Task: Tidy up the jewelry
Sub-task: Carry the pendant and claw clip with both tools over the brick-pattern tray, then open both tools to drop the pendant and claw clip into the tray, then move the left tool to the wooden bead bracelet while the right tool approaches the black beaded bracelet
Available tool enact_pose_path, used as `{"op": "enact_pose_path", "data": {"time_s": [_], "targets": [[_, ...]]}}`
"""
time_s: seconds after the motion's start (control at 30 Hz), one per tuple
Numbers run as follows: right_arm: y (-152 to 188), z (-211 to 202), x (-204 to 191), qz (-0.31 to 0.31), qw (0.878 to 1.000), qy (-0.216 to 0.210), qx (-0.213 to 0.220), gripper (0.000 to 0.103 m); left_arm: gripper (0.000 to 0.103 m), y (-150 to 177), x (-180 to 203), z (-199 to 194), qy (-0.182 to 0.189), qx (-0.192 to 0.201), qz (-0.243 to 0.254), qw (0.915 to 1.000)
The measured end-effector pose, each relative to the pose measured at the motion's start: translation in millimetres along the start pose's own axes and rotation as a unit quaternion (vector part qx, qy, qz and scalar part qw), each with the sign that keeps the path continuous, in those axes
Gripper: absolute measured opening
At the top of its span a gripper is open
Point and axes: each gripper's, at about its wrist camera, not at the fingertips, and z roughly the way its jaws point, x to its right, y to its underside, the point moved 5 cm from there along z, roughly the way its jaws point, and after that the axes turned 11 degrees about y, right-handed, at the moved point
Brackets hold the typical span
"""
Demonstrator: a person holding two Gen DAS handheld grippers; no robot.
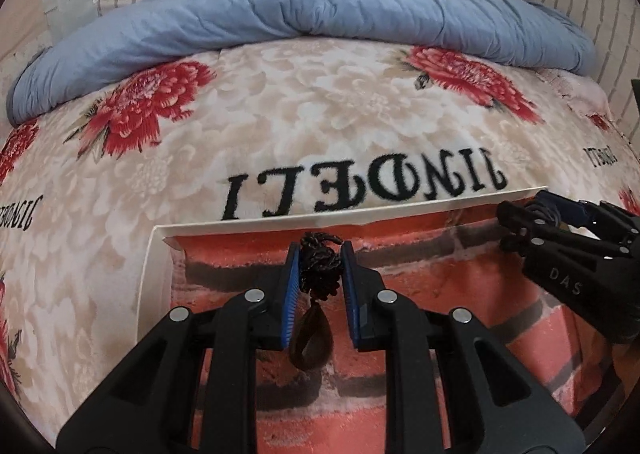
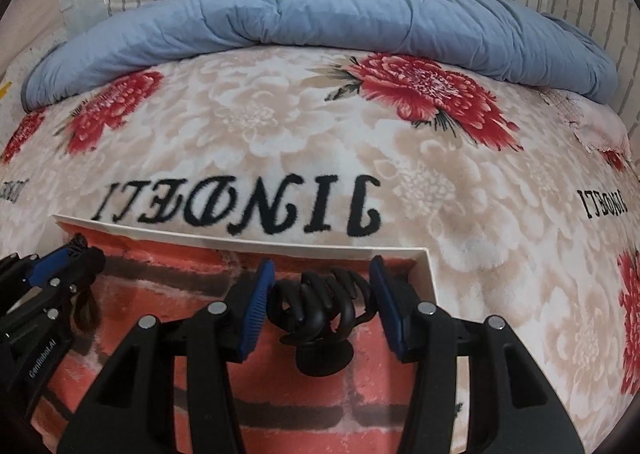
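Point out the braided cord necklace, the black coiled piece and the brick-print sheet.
braided cord necklace [image 1: 320, 266]: left wrist view, knotted cord.
black coiled piece [image 2: 320, 304]: right wrist view, coils.
brick-print sheet [image 1: 440, 278]: left wrist view, bare print.

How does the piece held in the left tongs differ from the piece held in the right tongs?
The left tongs pinch a dark braided cord bundle with a brown teardrop pendant hanging below; the right tongs clamp a glossy black coiled plastic piece. The cord looks knotted and matte, the coil smooth. The cord bundle is narrower, so the left tongs stand closer together. Both hang over the brick-print sheet.
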Motion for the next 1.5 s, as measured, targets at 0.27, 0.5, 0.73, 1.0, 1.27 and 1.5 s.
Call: {"op": "enact_pose_path", "data": {"time_s": [0.27,0.5,0.73,1.0,1.27,1.5], "targets": [[1.1,10.0,8.1,-0.004,1.0,0.017,-0.005,0.051,0.02,3.2,-14.9,13.1,0.006,-0.024,-0.024,0.9994],[-1.6,-11.5,14.9,0.015,1.0,-0.012,0.002,0.069,0.045,-0.9,-11.2,-6.0,-0.011,-0.001,-0.011,0.9999],[-6.4,-65.3,27.8,0.015,0.999,-0.001,0.046,0.08,0.082,-7.3,-3.1,-60.3,-0.024,0.043,-0.001,0.9988],[48.2,-132.6,43.1,0.036,0.995,-0.021,0.088,0.091,0.098,29.3,9.7,-144.3,-0.043,0.097,0.012,0.9942],[135.8,-166.3,44.3,0.025,0.997,-0.026,0.066,0.091,0.098,100.2,13.9,-210.5,-0.017,0.112,-0.015,0.9934],[176.0,-191.4,48.6,0.001,0.997,-0.005,0.073,0.091,0.098,154.9,1.4,-228.8,-0.001,0.086,-0.053,0.9949]]}}
